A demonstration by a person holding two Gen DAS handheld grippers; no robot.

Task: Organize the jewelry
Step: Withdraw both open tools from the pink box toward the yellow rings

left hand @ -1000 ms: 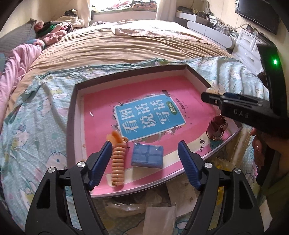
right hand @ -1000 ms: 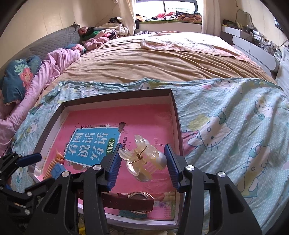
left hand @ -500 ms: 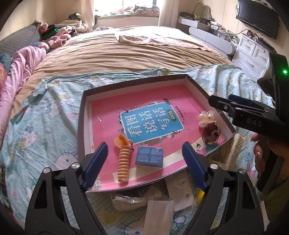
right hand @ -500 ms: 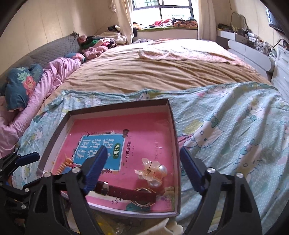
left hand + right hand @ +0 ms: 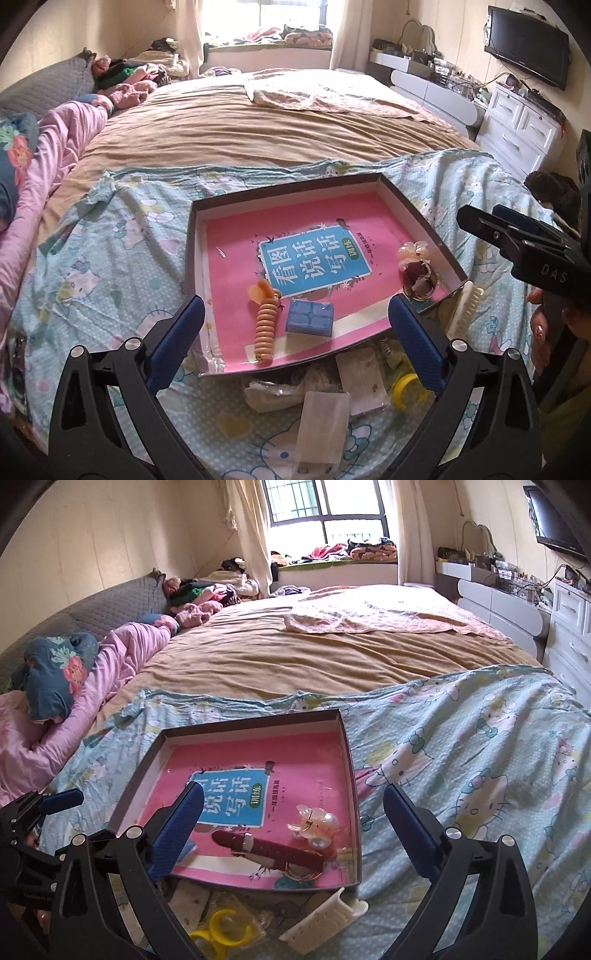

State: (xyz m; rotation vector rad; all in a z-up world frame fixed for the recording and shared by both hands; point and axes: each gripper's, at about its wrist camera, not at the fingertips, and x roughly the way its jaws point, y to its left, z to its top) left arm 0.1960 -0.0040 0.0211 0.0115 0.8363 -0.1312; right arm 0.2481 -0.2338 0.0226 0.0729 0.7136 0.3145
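A shallow dark-rimmed box (image 5: 284, 194) (image 5: 255, 722) with a pink book inside lies on the bed. In it are an orange coil bracelet (image 5: 266, 326), a blue square case (image 5: 310, 317), a pale flower hair clip (image 5: 413, 253) (image 5: 314, 821) and a maroon-strap watch (image 5: 419, 278) (image 5: 273, 851). My left gripper (image 5: 295, 343) is open and empty, held back over the box's near edge. My right gripper (image 5: 291, 834) is open and empty, above the watch and clip; it also shows at the right of the left wrist view (image 5: 517, 240).
In front of the box lie a white claw clip (image 5: 325, 919) (image 5: 465, 312), a yellow ring (image 5: 221, 932) (image 5: 404, 389) and clear packets (image 5: 321, 424). A pink quilt (image 5: 92, 686) lies at the left. A white dresser (image 5: 524, 129) stands at the right.
My right gripper opened and let the flower hair clip go into the box beside the watch. Both grippers pulled back and up from the box.
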